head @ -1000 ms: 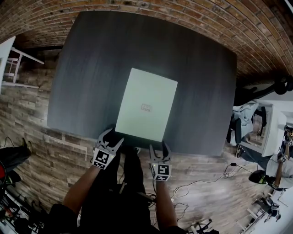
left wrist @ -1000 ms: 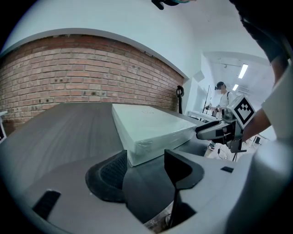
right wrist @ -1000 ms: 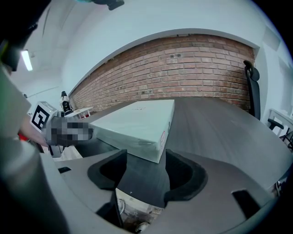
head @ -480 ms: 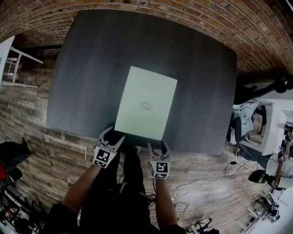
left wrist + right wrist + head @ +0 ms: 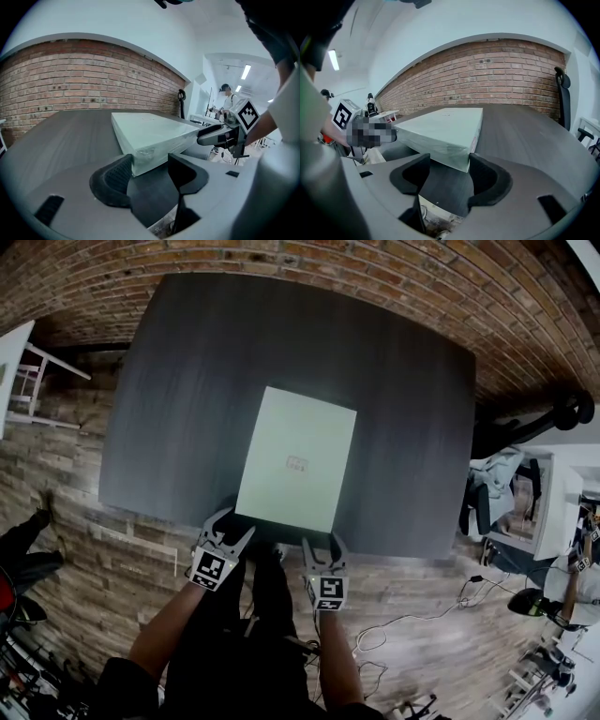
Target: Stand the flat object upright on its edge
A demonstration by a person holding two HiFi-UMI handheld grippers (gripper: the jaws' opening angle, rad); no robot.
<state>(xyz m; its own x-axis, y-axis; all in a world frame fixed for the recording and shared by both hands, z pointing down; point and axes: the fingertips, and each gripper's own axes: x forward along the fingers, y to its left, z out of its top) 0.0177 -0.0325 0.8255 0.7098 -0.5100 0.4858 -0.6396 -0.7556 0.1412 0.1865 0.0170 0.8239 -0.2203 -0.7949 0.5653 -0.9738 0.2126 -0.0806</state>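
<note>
Dark tabletop (image 5: pixel 187 381) beside brick wall (image 5: pixel 281 259).
Pale box (image 5: pixel 291 427) lying flat, red label (image 5: pixel 297 463) unreadable; left hand-held gripper (image 5: pixel 232 522), right hand-held gripper (image 5: pixel 323 541) gaping, empty.

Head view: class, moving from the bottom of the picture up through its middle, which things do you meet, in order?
left tool and right tool side by side → pale green flat rectangular box → bare dark grey table top → red brick wall
</note>
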